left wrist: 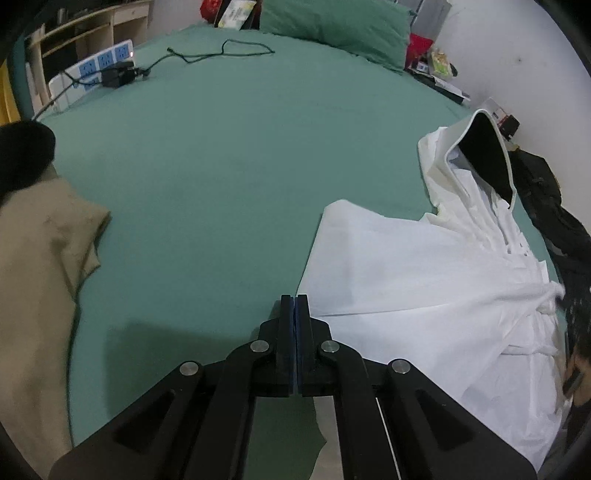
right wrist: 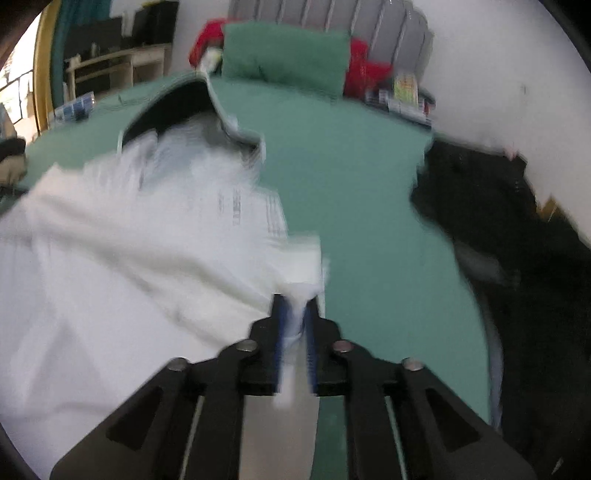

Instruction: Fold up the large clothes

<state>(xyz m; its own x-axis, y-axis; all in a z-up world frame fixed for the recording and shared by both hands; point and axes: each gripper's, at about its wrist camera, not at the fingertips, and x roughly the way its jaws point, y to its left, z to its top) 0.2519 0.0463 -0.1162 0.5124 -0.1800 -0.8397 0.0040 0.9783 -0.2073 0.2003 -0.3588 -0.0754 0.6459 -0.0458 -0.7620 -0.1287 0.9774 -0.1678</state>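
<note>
White garment (left wrist: 424, 266): a large pale piece with a dark-lined hood or collar, lying spread on the green bedsheet (left wrist: 221, 166). In the left wrist view it is occupying the right side of the bed, its long axis running from near to far, the dark-lined end (left wrist: 487, 155) sitting at the far end. Its straight left edge is lying just to the right of the left gripper.

Left gripper (left wrist: 295, 301): jaws clenched together, pads meeting. Whether a thin edge of cloth is caught between them cannot be told; the white edge is passing close beside and under the right finger.

Right gripper (right wrist: 295, 301): jaws standing slightly apart with a bunch of white fabric between them; the view is blurred, so it is hard to tell how firm the hold is. The garment is stretching away to the left of and beyond this gripper, which makes the right hand the nearer to the near right edge, by this reading.

Surroundings: tan cloth (left wrist: 40, 277) at the near left; black garment (right wrist: 517, 240) at the right by the wall; green pillow (left wrist: 332, 29) at the far end; power strip (left wrist: 92, 70) and cable at the far left.
</note>
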